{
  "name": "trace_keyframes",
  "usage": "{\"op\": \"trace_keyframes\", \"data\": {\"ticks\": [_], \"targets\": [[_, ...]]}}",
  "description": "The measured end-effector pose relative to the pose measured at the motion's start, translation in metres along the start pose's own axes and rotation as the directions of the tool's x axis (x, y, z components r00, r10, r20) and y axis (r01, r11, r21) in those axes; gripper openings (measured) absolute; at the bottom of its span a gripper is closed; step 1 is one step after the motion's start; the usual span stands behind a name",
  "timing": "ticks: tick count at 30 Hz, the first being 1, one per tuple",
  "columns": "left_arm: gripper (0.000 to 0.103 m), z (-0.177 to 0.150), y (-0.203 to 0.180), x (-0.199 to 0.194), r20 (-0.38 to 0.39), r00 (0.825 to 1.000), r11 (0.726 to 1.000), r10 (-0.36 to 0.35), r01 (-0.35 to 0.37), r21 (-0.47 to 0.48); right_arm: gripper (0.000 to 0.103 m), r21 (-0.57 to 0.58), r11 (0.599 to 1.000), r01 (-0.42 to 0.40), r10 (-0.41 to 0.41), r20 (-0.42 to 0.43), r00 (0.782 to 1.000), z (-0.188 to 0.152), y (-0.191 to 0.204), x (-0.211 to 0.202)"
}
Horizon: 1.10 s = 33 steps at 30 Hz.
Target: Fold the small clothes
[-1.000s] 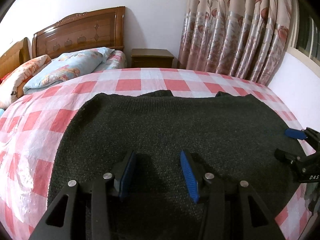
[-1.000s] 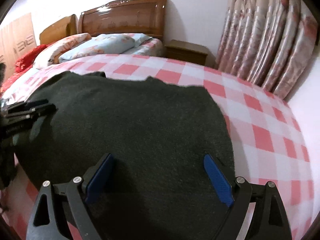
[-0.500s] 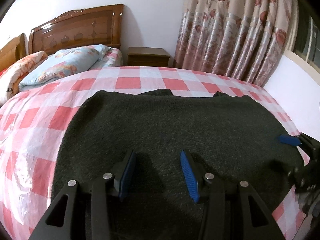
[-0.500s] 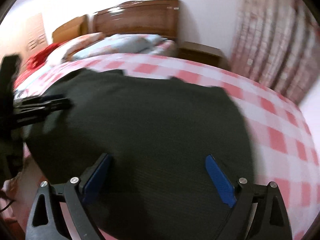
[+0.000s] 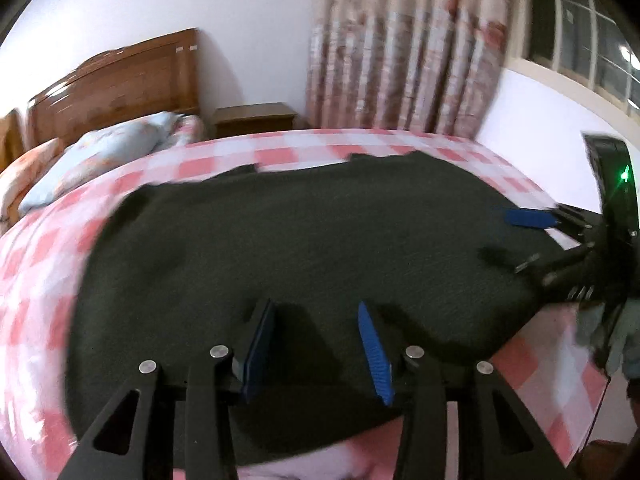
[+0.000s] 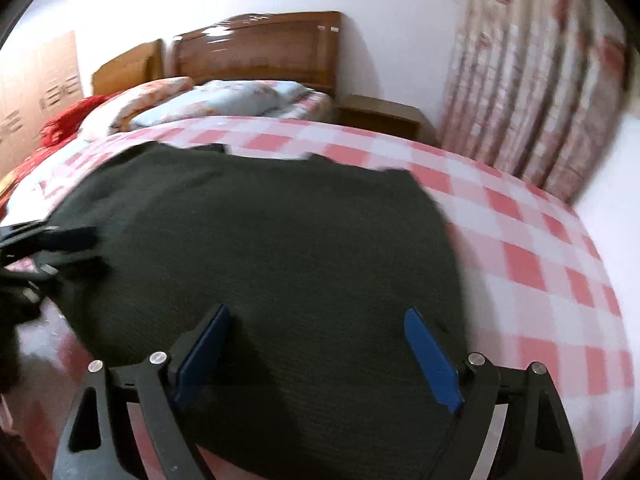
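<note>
A dark knitted garment (image 5: 304,240) lies spread flat on the pink checked bed; it also shows in the right wrist view (image 6: 256,248). My left gripper (image 5: 316,320) is open and empty, hovering over the garment's near part. My right gripper (image 6: 316,328) is open wide and empty above the garment's near right part. The right gripper also shows at the right edge of the left wrist view (image 5: 532,236). The left gripper shows at the left edge of the right wrist view (image 6: 48,244).
The pink checked bedspread (image 6: 540,248) runs to the wall on the right. Pillows (image 5: 100,156) and a wooden headboard (image 6: 260,52) lie at the far end. A nightstand (image 5: 256,118) and flowered curtains (image 5: 404,56) stand behind. A window (image 5: 580,28) is at the right.
Both grippers have swung and pulled back toward the bed's near edge, so more bedspread shows in front of the garment. Both stay open; the garment has not moved.
</note>
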<state>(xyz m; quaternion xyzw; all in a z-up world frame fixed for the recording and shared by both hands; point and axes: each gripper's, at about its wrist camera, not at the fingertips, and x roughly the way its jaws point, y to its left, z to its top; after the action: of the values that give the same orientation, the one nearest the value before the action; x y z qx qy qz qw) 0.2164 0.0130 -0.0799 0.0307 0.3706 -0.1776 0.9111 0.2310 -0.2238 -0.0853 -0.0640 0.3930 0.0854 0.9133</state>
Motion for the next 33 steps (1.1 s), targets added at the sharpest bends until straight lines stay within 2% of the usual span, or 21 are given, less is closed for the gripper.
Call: {"op": "trace_keyframes", "data": {"ticks": [3, 5, 7, 10, 13, 15, 16, 18, 19, 20, 21, 22, 24, 26, 27, 30, 33], "targets": [[0.045, -0.010, 0.028, -0.016, -0.006, 0.999, 0.999, 0.033, -0.033, -0.037, 0.103, 0.086, 0.996, 0.010, -0.007, -0.030, 1.000, -0.007, -0.019, -0.001], [0.042, -0.009, 0.034, -0.022, -0.026, 0.999, 0.996, 0.044, -0.046, -0.078, 0.103, 0.108, 0.994, 0.025, -0.023, -0.025, 0.999, -0.005, -0.016, -0.004], [0.039, 0.004, 0.036, -0.027, -0.002, 0.998, 0.992, 0.069, -0.069, -0.102, 0.103, 0.071, 0.997, 0.026, -0.027, 0.013, 1.000, 0.007, 0.000, -0.006], [0.040, 0.044, 0.027, -0.019, 0.048, 0.996, 0.996, 0.075, -0.072, -0.062, 0.103, -0.041, 0.999, -0.027, 0.029, 0.046, 0.999, 0.040, 0.040, 0.004], [0.040, 0.091, 0.028, 0.024, 0.016, 0.997, 0.996, 0.076, -0.075, -0.046, 0.103, -0.131, 0.989, -0.066, 0.073, 0.046, 0.996, 0.086, 0.073, 0.032], [0.040, 0.115, 0.038, 0.063, -0.050, 0.991, 0.990, 0.125, -0.128, -0.055, 0.103, -0.161, 0.981, -0.109, 0.102, -0.049, 0.994, 0.110, 0.087, 0.067], [0.040, 0.122, 0.045, 0.081, -0.082, 0.987, 0.988, 0.141, -0.146, -0.057, 0.103, -0.167, 0.977, -0.132, 0.115, -0.104, 0.988, 0.118, 0.090, 0.086], [0.040, 0.124, 0.059, 0.112, -0.146, 0.972, 0.981, 0.181, -0.190, -0.048, 0.103, -0.202, 0.975, -0.096, 0.064, -0.161, 0.985, 0.123, 0.088, 0.112], [0.040, 0.117, 0.066, 0.122, -0.180, 0.967, 0.980, 0.181, -0.193, -0.049, 0.103, -0.166, 0.979, -0.122, 0.095, -0.161, 0.982, 0.124, 0.079, 0.115], [0.040, 0.115, 0.075, 0.126, -0.194, 0.972, 0.984, 0.130, -0.151, -0.095, 0.103, -0.107, 0.989, -0.105, 0.086, -0.167, 0.982, 0.124, 0.065, 0.117], [0.040, 0.115, 0.086, 0.118, -0.167, 0.983, 0.982, 0.073, -0.100, -0.161, 0.103, -0.081, 0.995, -0.051, 0.037, -0.162, 0.986, 0.123, 0.054, 0.116], [0.040, 0.113, 0.093, 0.116, -0.157, 0.987, 0.977, 0.038, -0.070, -0.201, 0.103, -0.050, 0.999, 0.007, -0.015, -0.155, 0.988, 0.120, 0.038, 0.116], [0.040, 0.110, 0.101, 0.117, -0.140, 0.990, 0.970, -0.006, -0.028, -0.242, 0.103, 0.037, 0.998, 0.056, -0.050, -0.157, 0.986, 0.117, 0.012, 0.113], [0.040, 0.111, 0.105, 0.120, -0.136, 0.991, 0.966, -0.018, -0.018, -0.258, 0.103, 0.091, 0.986, 0.137, -0.123, -0.146, 0.982, 0.121, -0.001, 0.109], [0.040, 0.112, 0.105, 0.122, -0.139, 0.990, 0.967, -0.015, -0.021, -0.254, 0.103, 0.094, 0.987, 0.130, -0.118, -0.130, 0.984, 0.124, 0.001, 0.107], [0.040, 0.111, 0.108, 0.123, -0.133, 0.991, 0.965, -0.023, -0.013, -0.264, 0.103, 0.007, 1.000, 0.021, -0.020, -0.086, 0.996, 0.135, 0.032, 0.109], [0.038, 0.112, 0.109, 0.126, -0.127, 0.992, 0.960, -0.027, -0.010, -0.281, 0.103, -0.177, 0.981, -0.081, 0.061, -0.113, 0.992, 0.136, 0.079, 0.121]]}}
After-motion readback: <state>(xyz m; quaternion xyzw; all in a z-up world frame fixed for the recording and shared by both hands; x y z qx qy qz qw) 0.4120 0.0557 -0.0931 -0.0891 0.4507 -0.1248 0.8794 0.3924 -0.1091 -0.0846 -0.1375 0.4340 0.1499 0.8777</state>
